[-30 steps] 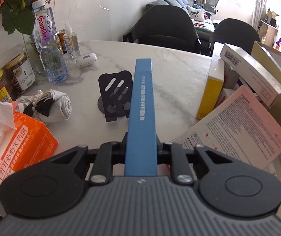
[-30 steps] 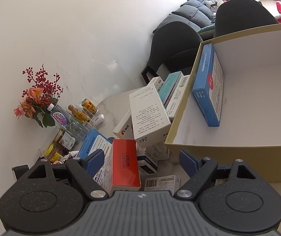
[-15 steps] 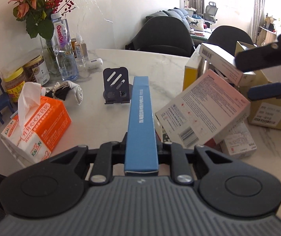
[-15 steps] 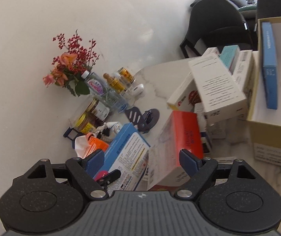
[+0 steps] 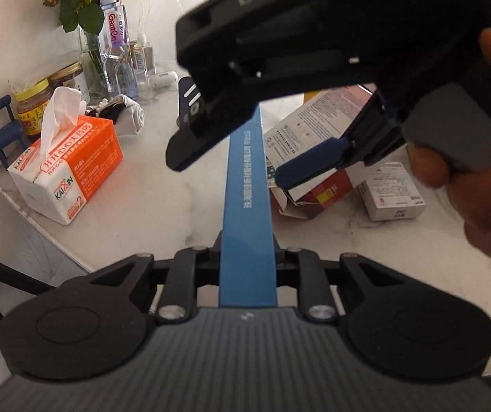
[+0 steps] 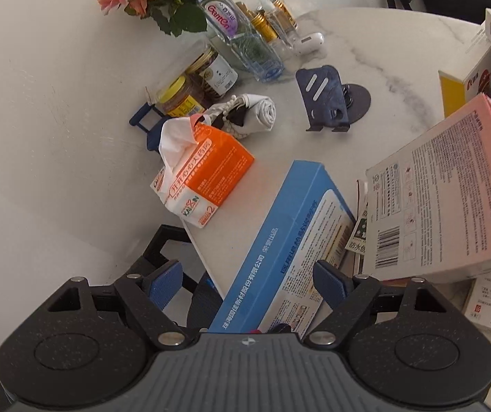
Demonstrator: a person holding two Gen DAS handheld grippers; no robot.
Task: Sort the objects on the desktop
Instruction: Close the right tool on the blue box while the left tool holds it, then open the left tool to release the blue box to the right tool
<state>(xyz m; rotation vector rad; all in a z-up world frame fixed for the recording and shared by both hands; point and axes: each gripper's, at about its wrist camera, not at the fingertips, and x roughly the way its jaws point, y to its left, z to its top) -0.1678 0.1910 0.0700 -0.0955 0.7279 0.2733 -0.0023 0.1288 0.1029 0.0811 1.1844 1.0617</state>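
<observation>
A long flat blue box (image 5: 245, 206) is held on edge above the marble table (image 5: 163, 206), with my left gripper (image 5: 247, 243) shut on its near end. In the left wrist view my right gripper (image 5: 248, 158) hangs close over the box's far part, a person's hand (image 5: 486, 206) around its grip. The right wrist view shows the blue box (image 6: 290, 213) between the fingers of my right gripper (image 6: 247, 281). Its jaws are closing. The left pad (image 6: 163, 283) stands clear of the box and the right pad (image 6: 331, 281) is close beside it.
An orange tissue box (image 6: 207, 171) sits by the table's left edge (image 6: 197, 240). A dark phone stand (image 6: 327, 99), jars, bottles and a flower vase (image 6: 245, 44) line the wall. A pink-and-white box (image 6: 451, 189) leans on a heap of cartons at the right.
My right gripper has swung away from the cardboard box and come down over the blue box, straddling it. My left gripper has drawn back along the table with the blue box.
</observation>
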